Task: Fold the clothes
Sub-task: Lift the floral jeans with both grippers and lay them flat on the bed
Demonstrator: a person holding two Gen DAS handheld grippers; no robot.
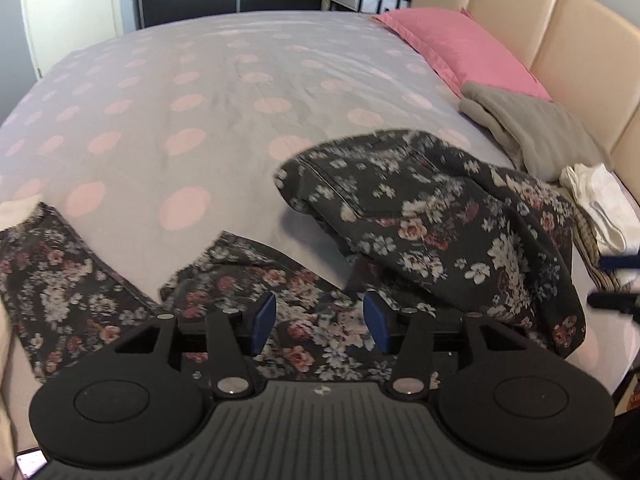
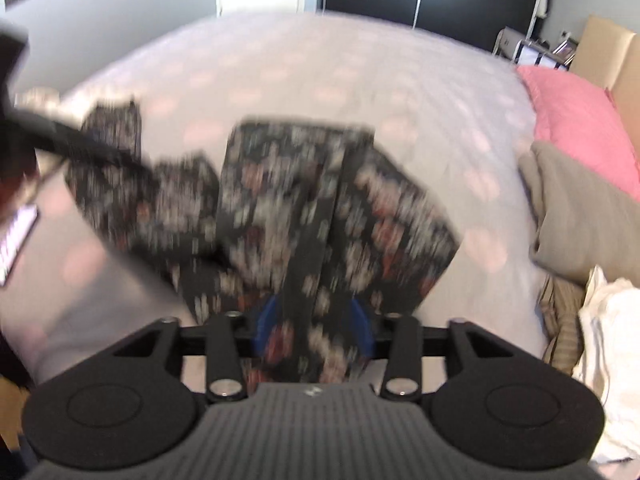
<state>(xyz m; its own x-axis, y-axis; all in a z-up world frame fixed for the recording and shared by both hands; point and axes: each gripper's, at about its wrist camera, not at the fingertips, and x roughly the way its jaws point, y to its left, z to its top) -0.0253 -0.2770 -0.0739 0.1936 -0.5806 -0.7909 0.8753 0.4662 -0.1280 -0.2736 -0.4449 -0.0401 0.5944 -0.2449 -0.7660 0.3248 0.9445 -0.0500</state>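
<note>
Dark floral trousers (image 1: 312, 336) lie on the dotted bedspread (image 1: 180, 100), legs spread toward the left. Their waist end (image 1: 420, 216) is raised off the bed and folded over toward the right. My left gripper (image 1: 320, 320) hovers open just above the fabric, its blue pads (image 1: 264, 318) clear of it. In the blurred right wrist view, the trousers (image 2: 304, 208) run between the spread fingers of my right gripper (image 2: 314, 320), which is open. The right gripper also shows as a dark blur (image 1: 614, 280) at the right edge of the left wrist view.
A pink pillow (image 1: 460, 44) leans at the beige headboard (image 1: 560, 20). A grey garment (image 1: 528, 128) and white and striped clothes (image 1: 600, 208) lie along the right side. A phone (image 2: 16, 240) rests near the bed's left edge.
</note>
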